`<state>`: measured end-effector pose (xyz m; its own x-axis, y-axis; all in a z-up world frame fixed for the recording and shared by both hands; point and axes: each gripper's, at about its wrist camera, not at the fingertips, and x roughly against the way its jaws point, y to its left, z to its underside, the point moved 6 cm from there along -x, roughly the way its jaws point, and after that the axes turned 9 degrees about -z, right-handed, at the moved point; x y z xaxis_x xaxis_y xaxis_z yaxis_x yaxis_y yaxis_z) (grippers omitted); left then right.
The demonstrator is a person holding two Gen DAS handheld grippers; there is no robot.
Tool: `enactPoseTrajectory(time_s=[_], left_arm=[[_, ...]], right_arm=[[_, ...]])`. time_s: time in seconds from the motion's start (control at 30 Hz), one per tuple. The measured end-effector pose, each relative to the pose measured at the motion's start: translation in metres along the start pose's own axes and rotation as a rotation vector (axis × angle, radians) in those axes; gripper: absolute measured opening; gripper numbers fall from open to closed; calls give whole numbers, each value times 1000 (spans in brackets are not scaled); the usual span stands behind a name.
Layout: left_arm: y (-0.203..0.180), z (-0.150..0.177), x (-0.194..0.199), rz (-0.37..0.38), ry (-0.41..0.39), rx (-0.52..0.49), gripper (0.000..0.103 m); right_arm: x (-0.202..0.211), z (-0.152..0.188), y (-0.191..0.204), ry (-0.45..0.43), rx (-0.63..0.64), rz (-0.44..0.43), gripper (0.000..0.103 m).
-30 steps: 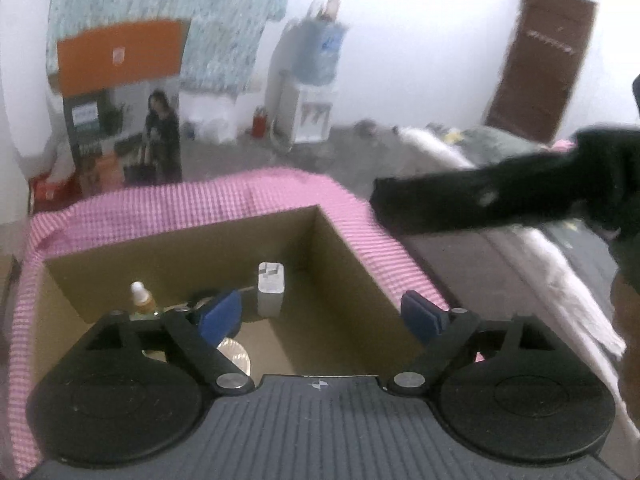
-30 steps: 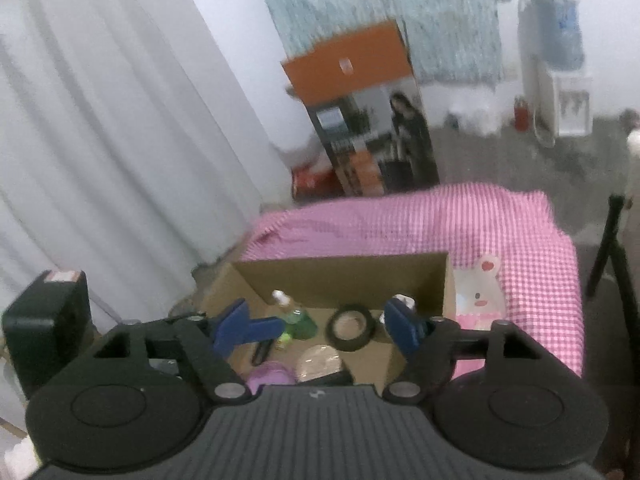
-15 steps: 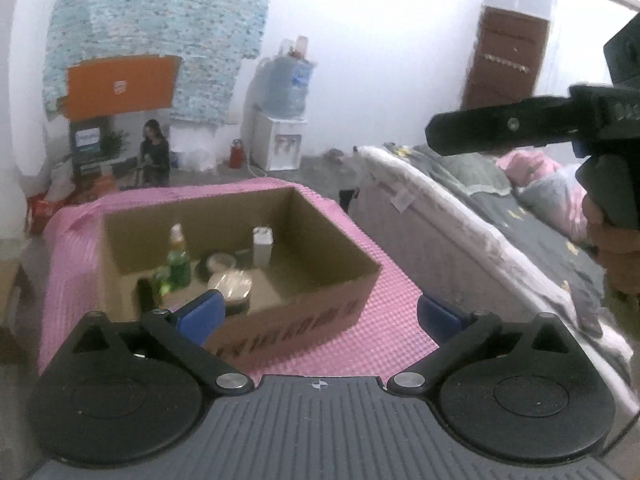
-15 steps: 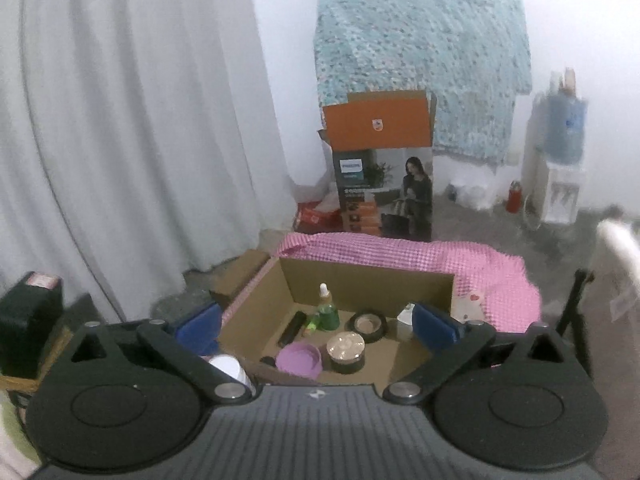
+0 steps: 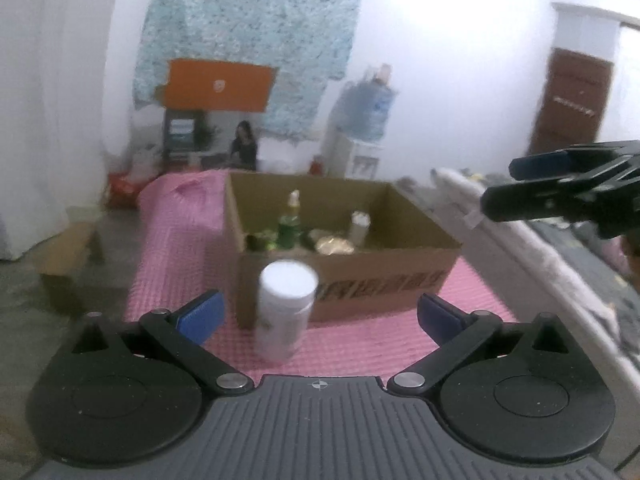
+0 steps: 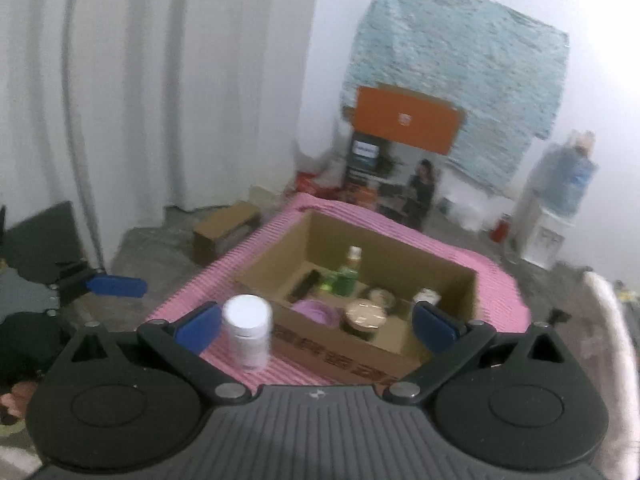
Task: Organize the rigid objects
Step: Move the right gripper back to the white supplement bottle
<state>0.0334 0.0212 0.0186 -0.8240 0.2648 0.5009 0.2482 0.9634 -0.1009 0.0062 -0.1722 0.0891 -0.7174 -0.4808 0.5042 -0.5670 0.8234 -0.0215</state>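
Cardboard box (image 6: 352, 350) holds green bottle (image 6: 347, 276) and jars; both claws spread, empty.

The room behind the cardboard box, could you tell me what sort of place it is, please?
Probably a bedroom in a home: a bed with rumpled bedding on the right, a water dispenser against the wall, and a wooden door.
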Motion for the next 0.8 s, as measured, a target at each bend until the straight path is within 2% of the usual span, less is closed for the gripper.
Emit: enactPoseTrajectory(time_s=[0.17,0.27,0.43,0.57,0.7,0.77,0.8], left_arm=[[9,19,-12,-20,53,5,103],[10,24,-23,-50,45,-14,103],[9,32,-58,-197,42,-103,103],[6,35,-81,-215,74,-136,103],[3,33,-96,-227,77,-163,100],[1,31,-101,-216,75,-173,96],[1,30,-104,-212,71,-175,93]], right_arm=[[-12,18,2,-40,-95,-132,103],[-26,26,-2,-52,-150,-147,103],[-54,36,-4,-67,-265,-211,103],[-85,43,0,-50,-295,-208,102],[-109,48,3,-16,-324,-216,95],[-120,50,-1,0,-357,-235,83],[-124,50,-2,9,-370,-242,80]])
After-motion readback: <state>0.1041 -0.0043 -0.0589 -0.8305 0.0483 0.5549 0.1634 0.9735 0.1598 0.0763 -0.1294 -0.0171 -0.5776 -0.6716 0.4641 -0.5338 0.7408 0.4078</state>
